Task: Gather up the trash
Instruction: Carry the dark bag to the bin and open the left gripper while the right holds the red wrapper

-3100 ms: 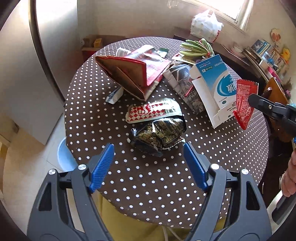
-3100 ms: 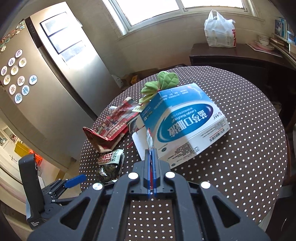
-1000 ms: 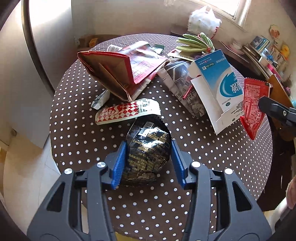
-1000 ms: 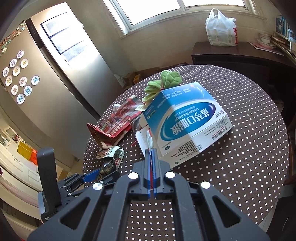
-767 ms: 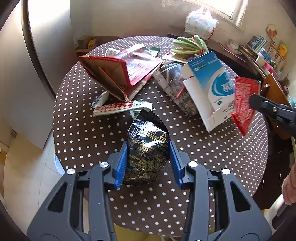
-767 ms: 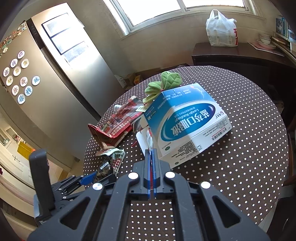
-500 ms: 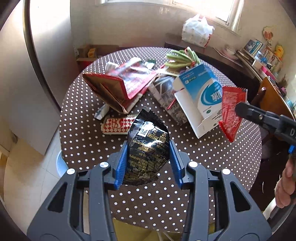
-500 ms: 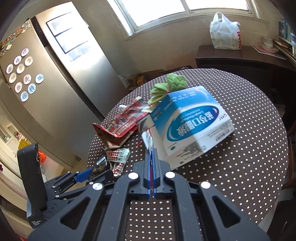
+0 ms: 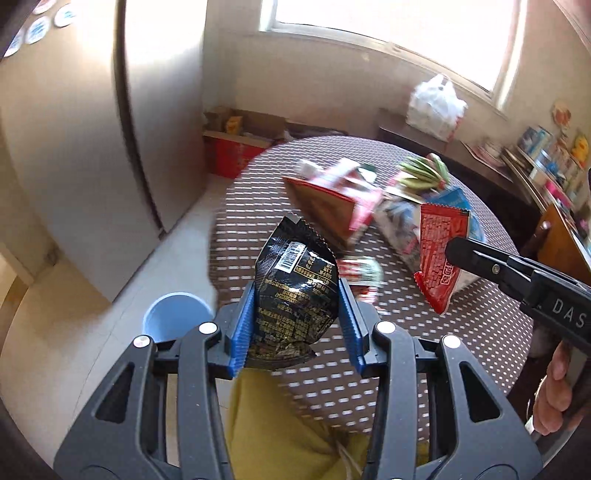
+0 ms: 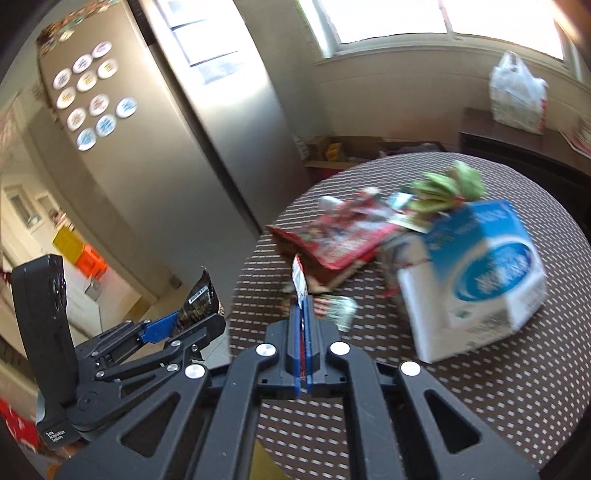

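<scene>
From the left wrist we see our left gripper (image 9: 297, 325) clamped on the black snack bag (image 9: 295, 291), barcode uppermost, lifted past the table (image 9: 424, 354) edge; open floor and a blue bin (image 9: 177, 319) lie lower left. From the right wrist, our right gripper (image 10: 303, 314) pinches the red wrapper (image 10: 299, 275) edge-on, clear of the blue-and-white box (image 10: 480, 273) to its right; print there is too blurred to read.

Big steel fridge (image 10: 207, 122) at left w/ round magnets (image 10: 94, 99) on its side. Bright window (image 9: 388, 33) behind. White plastic bag (image 9: 436, 105) on dark sideboard (image 9: 417, 136) under window. Round table w/ brown polka-dot cloth (image 9: 476, 332). Cardboard boxes (image 9: 240, 144) on floor by wall; contents too blurred to tell. Shelf w/ books, maybe toys (image 9: 554, 162), at right.
</scene>
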### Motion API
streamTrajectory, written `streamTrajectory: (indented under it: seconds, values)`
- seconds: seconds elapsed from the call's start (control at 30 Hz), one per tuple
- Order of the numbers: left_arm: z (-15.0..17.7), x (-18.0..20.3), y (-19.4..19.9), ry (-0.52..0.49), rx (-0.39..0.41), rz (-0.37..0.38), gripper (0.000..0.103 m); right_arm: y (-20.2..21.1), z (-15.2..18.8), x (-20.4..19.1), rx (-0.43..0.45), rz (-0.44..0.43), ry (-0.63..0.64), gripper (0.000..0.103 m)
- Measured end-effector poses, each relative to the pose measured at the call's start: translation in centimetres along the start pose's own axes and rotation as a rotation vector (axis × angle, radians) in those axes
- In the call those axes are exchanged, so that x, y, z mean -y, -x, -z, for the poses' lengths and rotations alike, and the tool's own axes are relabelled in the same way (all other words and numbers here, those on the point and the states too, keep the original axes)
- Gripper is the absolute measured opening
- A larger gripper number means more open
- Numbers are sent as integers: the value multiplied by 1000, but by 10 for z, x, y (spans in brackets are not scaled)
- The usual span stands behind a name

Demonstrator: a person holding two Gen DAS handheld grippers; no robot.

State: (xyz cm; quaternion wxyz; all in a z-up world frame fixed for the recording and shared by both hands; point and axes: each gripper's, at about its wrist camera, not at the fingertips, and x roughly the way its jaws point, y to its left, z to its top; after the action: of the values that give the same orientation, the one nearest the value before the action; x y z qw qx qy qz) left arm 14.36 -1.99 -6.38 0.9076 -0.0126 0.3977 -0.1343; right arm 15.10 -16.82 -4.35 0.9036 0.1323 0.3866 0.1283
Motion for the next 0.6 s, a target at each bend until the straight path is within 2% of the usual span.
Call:
streamTrajectory:
  seconds: [0.37,0.6]
  values:
    - [8,-97,19,163,37,-138,42,-62,-7,-98,-86,-100,161,3]
    - [15,-158,14,265,11,-215,42,-111,-10,-156,-160,-141,238,3]
